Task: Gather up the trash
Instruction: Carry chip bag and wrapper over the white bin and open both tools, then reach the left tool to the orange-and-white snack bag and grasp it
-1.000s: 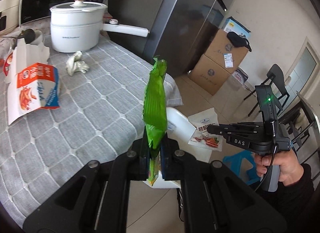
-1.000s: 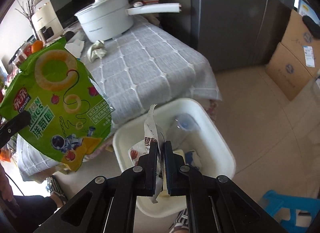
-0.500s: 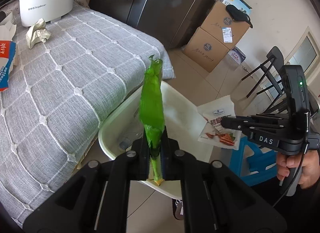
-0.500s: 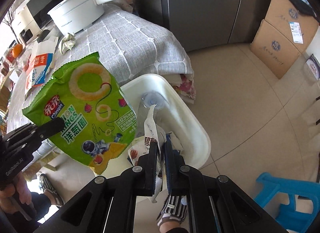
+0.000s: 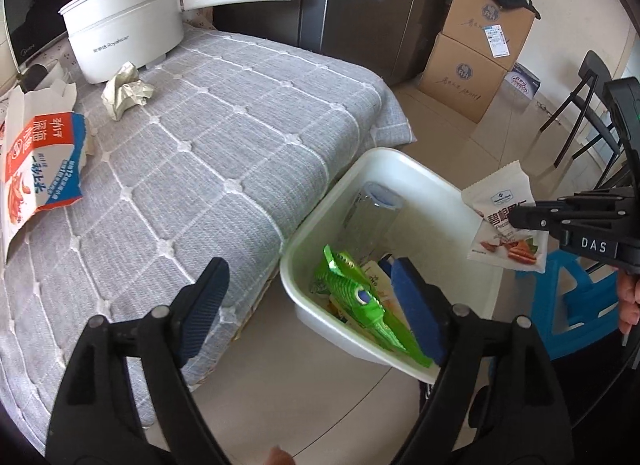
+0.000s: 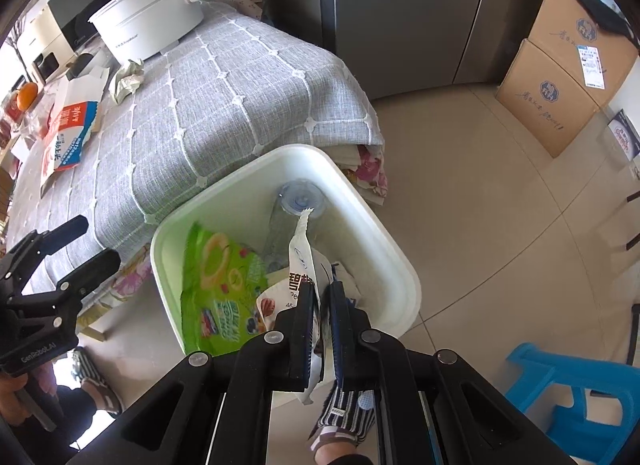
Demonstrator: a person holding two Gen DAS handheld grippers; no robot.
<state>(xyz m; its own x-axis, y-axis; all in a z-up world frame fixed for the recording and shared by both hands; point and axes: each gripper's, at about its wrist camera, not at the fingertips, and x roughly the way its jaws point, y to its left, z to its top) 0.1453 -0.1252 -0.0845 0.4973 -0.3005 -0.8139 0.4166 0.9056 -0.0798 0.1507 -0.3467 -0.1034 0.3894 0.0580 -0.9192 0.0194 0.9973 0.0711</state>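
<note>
A white bin (image 5: 404, 161) (image 6: 384, 241) stands on the floor beside the table. The green snack bag (image 5: 360, 301) (image 6: 216, 285) lies inside it, next to a clear plastic bottle (image 5: 372, 217) (image 6: 296, 201). My left gripper (image 5: 316, 305) (image 6: 84, 245) is open and empty over the bin's near edge. My right gripper (image 6: 322, 305) (image 5: 520, 217) is shut on a white snack wrapper (image 6: 300, 261) (image 5: 504, 225) and holds it above the bin.
On the grey tablecloth (image 5: 224, 137) lie a crumpled paper ball (image 5: 126, 89) (image 6: 128, 79), a torn red-and-blue carton (image 5: 36, 165) (image 6: 68, 133) and a white pot (image 5: 124, 33). Cardboard boxes (image 5: 476, 49) stand by the fridge. A blue stool (image 6: 576, 397) is on the right.
My left gripper has opened and let go of the green bag, which now lies in the bin. My right gripper still holds the white wrapper over the bin.
</note>
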